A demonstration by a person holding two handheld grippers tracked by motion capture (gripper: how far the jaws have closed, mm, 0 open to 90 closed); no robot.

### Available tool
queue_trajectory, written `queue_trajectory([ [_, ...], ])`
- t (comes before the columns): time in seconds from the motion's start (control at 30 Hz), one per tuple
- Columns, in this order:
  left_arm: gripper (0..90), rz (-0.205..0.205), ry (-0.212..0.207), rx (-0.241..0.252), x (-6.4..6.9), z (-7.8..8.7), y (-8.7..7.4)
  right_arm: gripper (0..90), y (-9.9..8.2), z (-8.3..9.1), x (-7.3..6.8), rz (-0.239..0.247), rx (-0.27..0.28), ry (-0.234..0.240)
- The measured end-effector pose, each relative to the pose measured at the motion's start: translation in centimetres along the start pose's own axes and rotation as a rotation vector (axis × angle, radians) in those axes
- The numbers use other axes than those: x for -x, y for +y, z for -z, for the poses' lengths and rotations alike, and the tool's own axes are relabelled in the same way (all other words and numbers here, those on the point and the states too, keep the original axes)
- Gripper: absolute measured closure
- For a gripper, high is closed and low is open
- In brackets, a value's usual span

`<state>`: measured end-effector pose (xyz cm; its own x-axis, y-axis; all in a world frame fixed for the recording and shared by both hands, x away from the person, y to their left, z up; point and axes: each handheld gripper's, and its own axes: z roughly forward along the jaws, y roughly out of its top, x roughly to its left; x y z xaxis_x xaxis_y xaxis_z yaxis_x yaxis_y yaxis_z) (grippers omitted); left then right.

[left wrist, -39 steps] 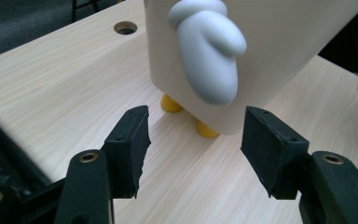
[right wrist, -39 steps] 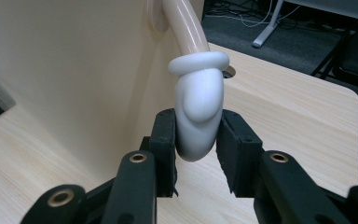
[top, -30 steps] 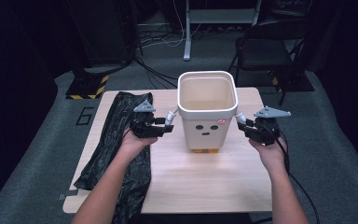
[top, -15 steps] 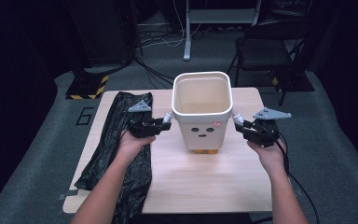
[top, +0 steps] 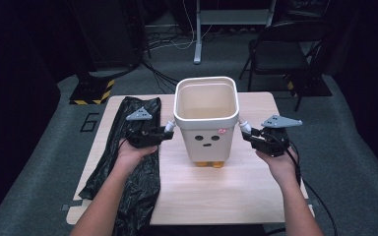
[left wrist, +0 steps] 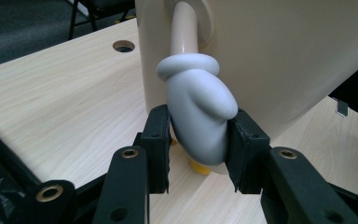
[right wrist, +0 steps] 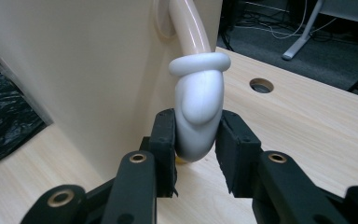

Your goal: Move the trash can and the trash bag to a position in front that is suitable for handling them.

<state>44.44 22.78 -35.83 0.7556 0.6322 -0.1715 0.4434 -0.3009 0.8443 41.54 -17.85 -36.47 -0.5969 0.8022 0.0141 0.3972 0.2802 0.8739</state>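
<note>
A cream bin (top: 206,123) with a drawn face and small orange feet stands upright on the middle of the wooden table (top: 216,196). Thin arms on its sides end in white mitten hands. My left gripper (top: 166,131) reaches in level from the left. Its jaws have just been closing and now press on the left mitten (left wrist: 200,116), with the bin wall (left wrist: 284,56) right behind. From the other side, my right gripper (top: 246,132) is shut on the right mitten (right wrist: 199,107), close to the bin's wall (right wrist: 74,70).
A crumpled black plastic bag (top: 138,147) lies along the table's left side, under my left forearm. The tabletop has a cable hole (right wrist: 262,85) near each far corner. A dark chair (top: 285,54) and floor cables sit beyond the table's far edge.
The bin has shifted a little to the left, with both grippers moving along at its mittens. The left hand moved more than the right.
</note>
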Motion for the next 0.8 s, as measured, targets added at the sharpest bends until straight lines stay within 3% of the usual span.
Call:
queue_trajectory([
  [0.43,63.4,0.002,0.016,0.032,0.3,4.8,-1.6,68.3,1.1,0.3,-3.2,0.043,-0.024,0.091],
  [0.8,63.5,-0.027,0.013,0.004,1.9,5.8,-3.2,68.2,0.1,2.3,-5.2,0.085,-0.025,0.096],
])
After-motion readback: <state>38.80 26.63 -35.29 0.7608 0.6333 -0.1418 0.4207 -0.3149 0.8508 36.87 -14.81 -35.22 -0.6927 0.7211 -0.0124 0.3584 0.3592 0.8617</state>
